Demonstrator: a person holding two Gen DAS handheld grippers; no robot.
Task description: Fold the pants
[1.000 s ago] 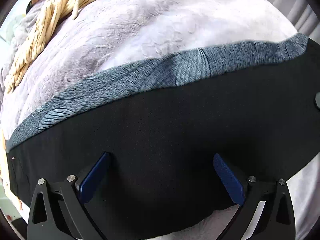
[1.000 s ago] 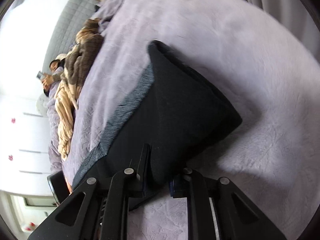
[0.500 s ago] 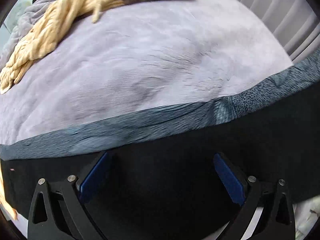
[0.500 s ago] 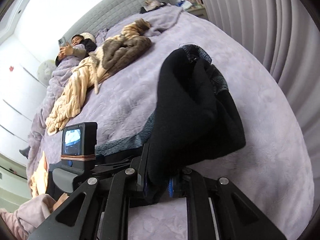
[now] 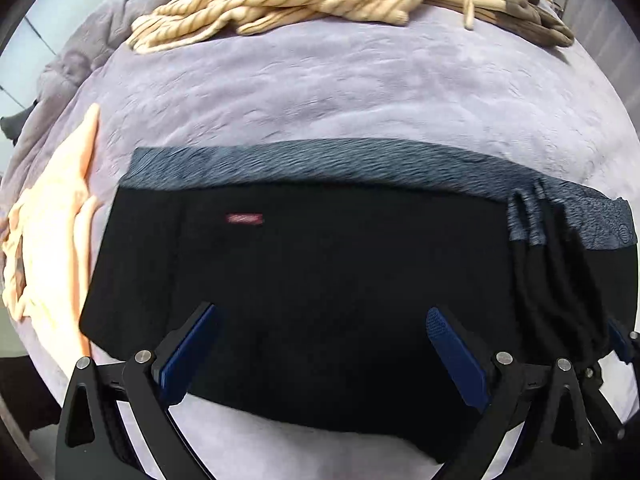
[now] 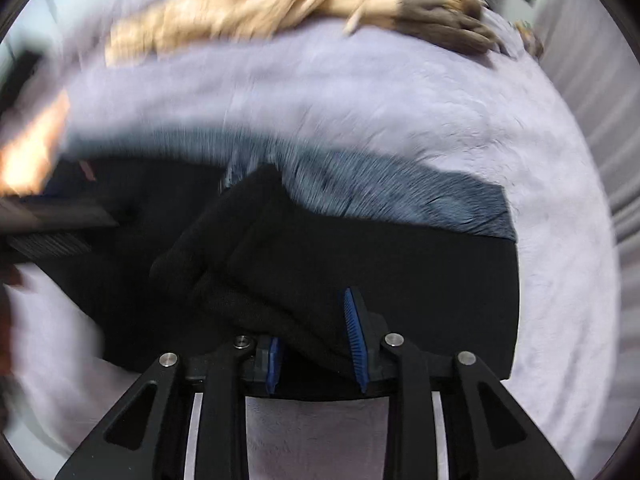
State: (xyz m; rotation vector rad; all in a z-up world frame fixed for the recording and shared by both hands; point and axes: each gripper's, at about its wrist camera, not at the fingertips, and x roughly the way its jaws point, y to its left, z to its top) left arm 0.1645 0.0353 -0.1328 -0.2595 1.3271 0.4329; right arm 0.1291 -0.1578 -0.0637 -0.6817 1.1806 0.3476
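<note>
Right claw (image 6: 316,340) just opening around black pants (image 6: 400,280), lilac bedspread (image 6: 400,112) beneath

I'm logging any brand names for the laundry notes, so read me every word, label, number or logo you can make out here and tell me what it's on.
No text can be read in either view.
Small red tag on the black pants: any lettering is too blurred to read.
Round emblem on the grey patterned waistband: a logo shape only, too small to read.
Right wrist view: motion-blurred, no lettering visible.
</note>
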